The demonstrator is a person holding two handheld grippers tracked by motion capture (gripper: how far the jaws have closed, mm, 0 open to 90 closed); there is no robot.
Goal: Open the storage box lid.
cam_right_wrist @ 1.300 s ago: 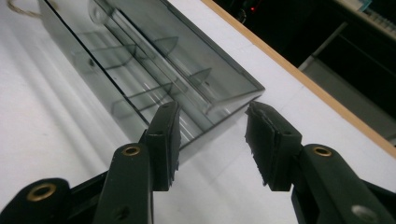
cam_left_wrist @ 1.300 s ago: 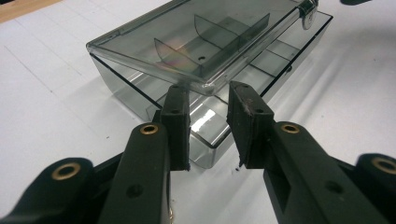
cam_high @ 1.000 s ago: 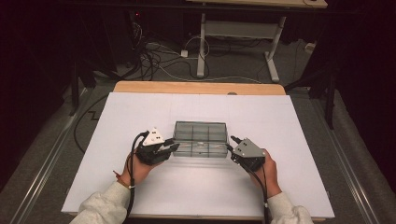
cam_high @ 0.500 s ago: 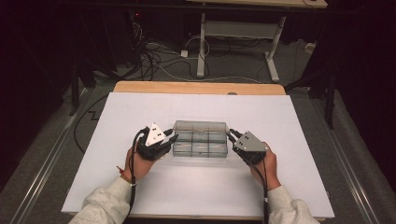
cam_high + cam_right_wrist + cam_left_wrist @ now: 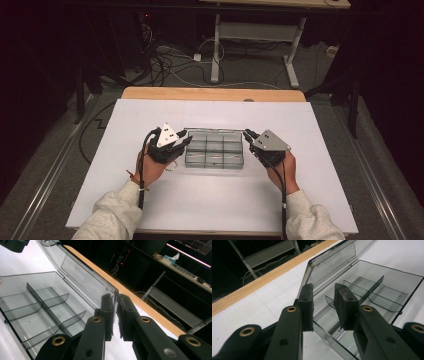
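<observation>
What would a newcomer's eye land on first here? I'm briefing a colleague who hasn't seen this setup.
First, the clear divided box at the middle of the white table, its lid raised. Next, the grippers at its ends: the right gripper pinches the lid's corner, while the left gripper straddles the box's end wall, jaws apart.

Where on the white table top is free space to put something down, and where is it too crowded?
The white table top is bare between the clear divided box and the wooden far edge, also along both side margins and in front of the box between the forearms. It is crowded at the box ends, where the left gripper and right gripper work at the raised lid.
</observation>
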